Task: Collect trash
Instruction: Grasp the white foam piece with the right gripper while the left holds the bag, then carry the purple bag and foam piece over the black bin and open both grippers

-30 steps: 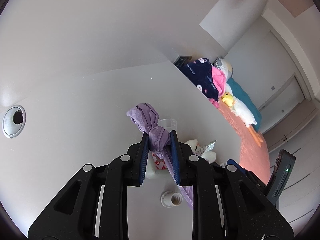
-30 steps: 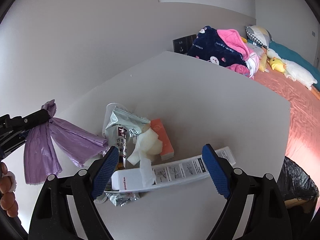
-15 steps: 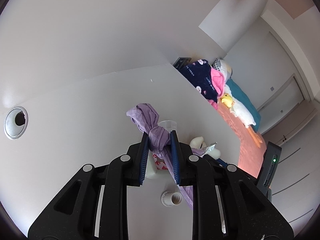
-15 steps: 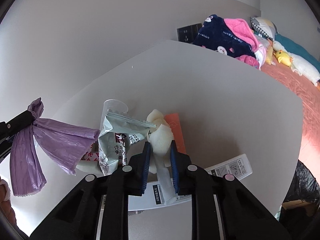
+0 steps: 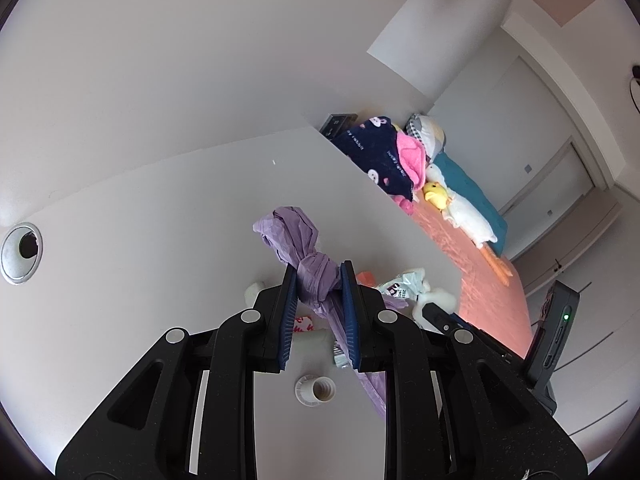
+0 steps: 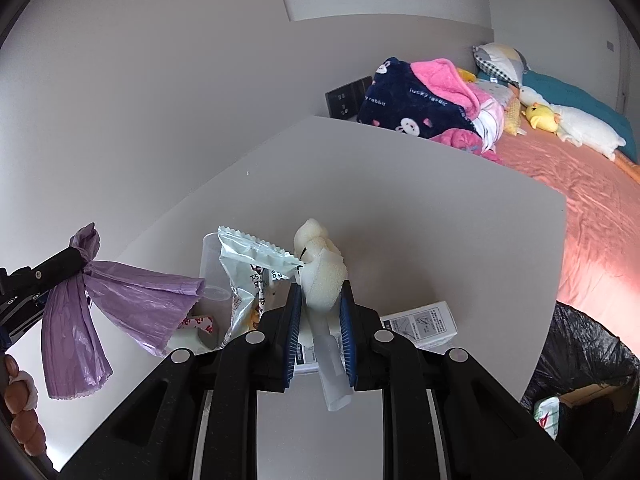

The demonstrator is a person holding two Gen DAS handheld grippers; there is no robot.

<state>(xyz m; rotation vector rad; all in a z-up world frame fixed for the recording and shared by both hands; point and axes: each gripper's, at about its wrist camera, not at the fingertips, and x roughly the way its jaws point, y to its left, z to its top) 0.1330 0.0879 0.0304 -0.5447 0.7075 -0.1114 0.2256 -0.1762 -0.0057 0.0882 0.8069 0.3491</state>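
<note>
We are looking along both grippers over a pale grey tabletop [image 6: 420,200].

Left gripper [image 5: 318,280]: its jaws are clamping a crumpled lilac plastic bag [image 5: 308,256] at the gathered neck. The bunched top is sticking up past the blue pads; the rest is hanging down below them. In the right wrist view the same bag [image 6: 132,304] is draping in two flaps off the left gripper [image 6: 78,260], clear of the tabletop as far as we can tell.

Right gripper [image 6: 320,292]: its jaws are closing tight on a cream-white lump of foam [image 6: 320,268]. A strip of clear film is trailing down from between the pads. The foam's top is standing above the jaw tips.

Trash we are noting just beside the right gripper:
- a silver foil snack wrapper with printed characters [image 6: 248,264], upright, touching the foam on its left side
- a clear plastic cup [image 6: 212,268], behind the wrapper
- a flat white printed carton [image 6: 424,324], lying on the tabletop under and right of the jaws
- a small white packet with red marks [image 6: 196,322], under the lilac bag

In the left wrist view a short white threaded cap [image 5: 314,388] is sitting on the tabletop between the left gripper's arms.

A bin lined with a black bag [image 6: 580,356] is standing off the tabletop's right edge. Beyond it is a bed with a salmon-pink sheet [image 6: 592,184].
</note>
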